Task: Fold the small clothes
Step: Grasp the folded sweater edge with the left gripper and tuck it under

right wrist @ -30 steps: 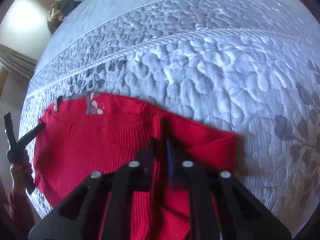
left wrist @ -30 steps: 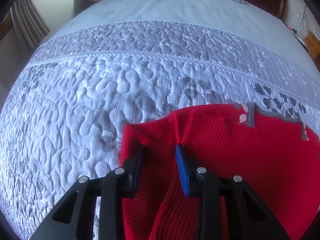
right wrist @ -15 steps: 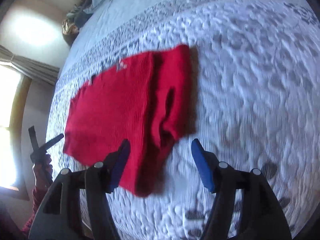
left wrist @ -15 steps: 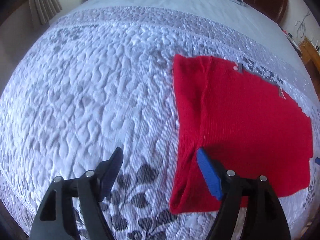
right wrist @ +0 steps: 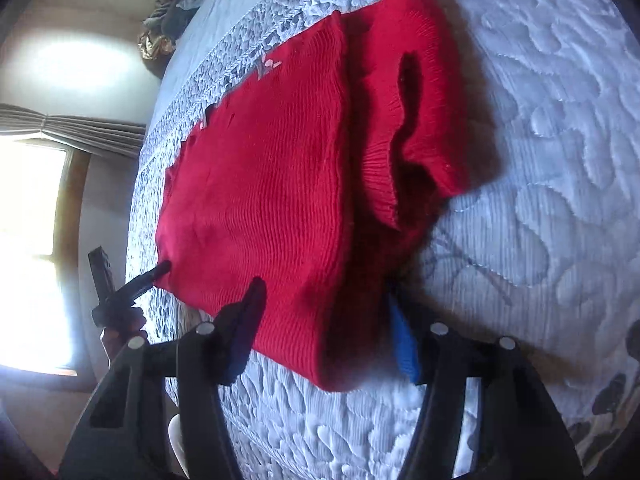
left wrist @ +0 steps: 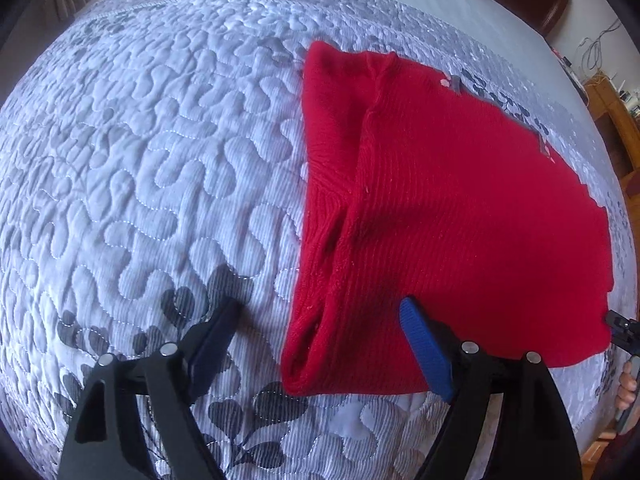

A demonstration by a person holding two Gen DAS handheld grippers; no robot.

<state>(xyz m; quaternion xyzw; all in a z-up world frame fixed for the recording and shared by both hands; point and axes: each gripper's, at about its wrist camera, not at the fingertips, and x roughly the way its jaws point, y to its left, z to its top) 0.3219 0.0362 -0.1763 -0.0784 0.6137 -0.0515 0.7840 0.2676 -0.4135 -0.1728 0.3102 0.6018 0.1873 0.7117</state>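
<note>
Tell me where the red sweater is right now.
The red sweater lies flat on the quilted bedspread, right of centre in the left wrist view, its near edge between the open left gripper and ahead of the open right gripper.

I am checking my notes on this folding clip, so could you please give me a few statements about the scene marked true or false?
1. The red sweater lies on a quilted bedspread. True.
2. The left gripper is clamped shut on the sweater. False: its fingers are spread apart around the near folded edge, holding nothing.
3. The right gripper is open. True.
4. The sweater is blue. False: it is red; only the finger pads are blue.
5. A window shows in the right wrist view. True.
</note>
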